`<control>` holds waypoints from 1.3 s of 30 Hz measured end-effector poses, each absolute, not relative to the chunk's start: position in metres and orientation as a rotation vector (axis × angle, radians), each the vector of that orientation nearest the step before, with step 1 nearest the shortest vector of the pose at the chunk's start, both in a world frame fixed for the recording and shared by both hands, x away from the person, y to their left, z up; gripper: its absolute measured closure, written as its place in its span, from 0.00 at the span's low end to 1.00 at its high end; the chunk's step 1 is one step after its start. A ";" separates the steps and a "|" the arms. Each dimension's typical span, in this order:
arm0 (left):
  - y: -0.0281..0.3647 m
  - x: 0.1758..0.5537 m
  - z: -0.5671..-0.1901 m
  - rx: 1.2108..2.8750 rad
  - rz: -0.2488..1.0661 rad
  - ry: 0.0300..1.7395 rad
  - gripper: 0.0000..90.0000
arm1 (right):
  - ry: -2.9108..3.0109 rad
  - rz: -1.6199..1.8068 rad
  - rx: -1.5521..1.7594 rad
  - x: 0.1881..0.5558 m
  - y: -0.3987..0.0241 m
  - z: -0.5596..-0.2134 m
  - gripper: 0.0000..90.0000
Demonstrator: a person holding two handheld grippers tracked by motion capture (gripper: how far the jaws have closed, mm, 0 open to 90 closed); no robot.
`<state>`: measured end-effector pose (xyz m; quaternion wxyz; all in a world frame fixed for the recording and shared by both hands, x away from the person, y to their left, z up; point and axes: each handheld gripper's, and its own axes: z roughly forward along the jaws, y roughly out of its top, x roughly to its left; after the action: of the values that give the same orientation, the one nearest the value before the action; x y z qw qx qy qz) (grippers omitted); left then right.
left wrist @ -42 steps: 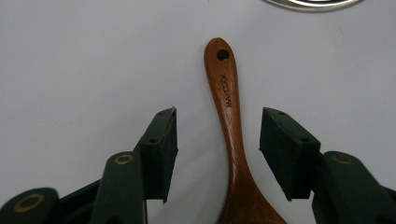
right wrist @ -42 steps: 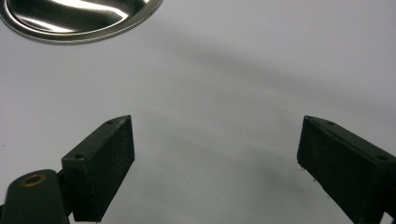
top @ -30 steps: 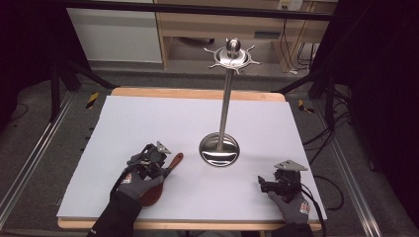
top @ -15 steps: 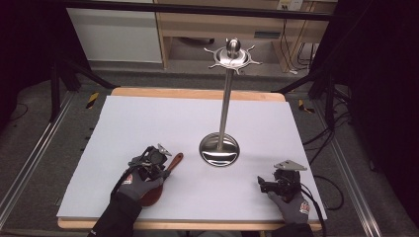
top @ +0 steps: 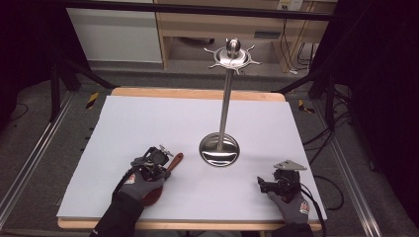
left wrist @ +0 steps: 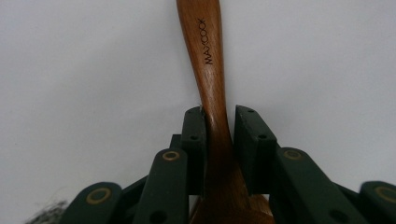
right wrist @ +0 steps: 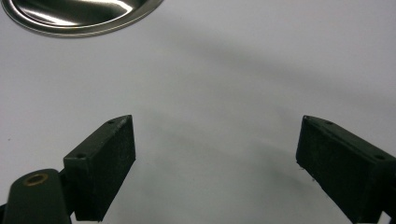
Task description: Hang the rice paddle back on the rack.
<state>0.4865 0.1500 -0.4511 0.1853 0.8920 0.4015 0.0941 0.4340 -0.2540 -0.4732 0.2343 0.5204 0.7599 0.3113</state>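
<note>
A brown wooden spoon (top: 176, 161) lies on the white table top (top: 148, 123) at the front left, its handle pointing toward the metal stand. My left gripper (top: 164, 159) is shut on the spoon's neck. In the left gripper view the two black pads (left wrist: 194, 140) hug the handle of the spoon (left wrist: 208, 60), which is marked MAXCOOK. My right gripper (top: 264, 185) rests at the front right, open. Its pads (right wrist: 105, 158) stand wide apart over bare table with nothing between them.
A tall steel stand (top: 225, 108) rises mid-table from a round dished base (top: 219, 150) to a crown of hooks (top: 232, 55). The base's rim (right wrist: 79, 18) lies just ahead of my right gripper. Beyond the table are a cabinet and cables.
</note>
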 end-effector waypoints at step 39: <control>0.139 0.497 -0.446 2.639 0.207 1.110 0.86 | 2.112 0.850 1.459 0.436 -0.256 -0.475 0.13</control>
<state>0.4974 0.1386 -0.4463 0.1350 0.9109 0.3833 0.0714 0.4362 -0.2564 -0.4745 0.2170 0.5266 0.7625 0.3070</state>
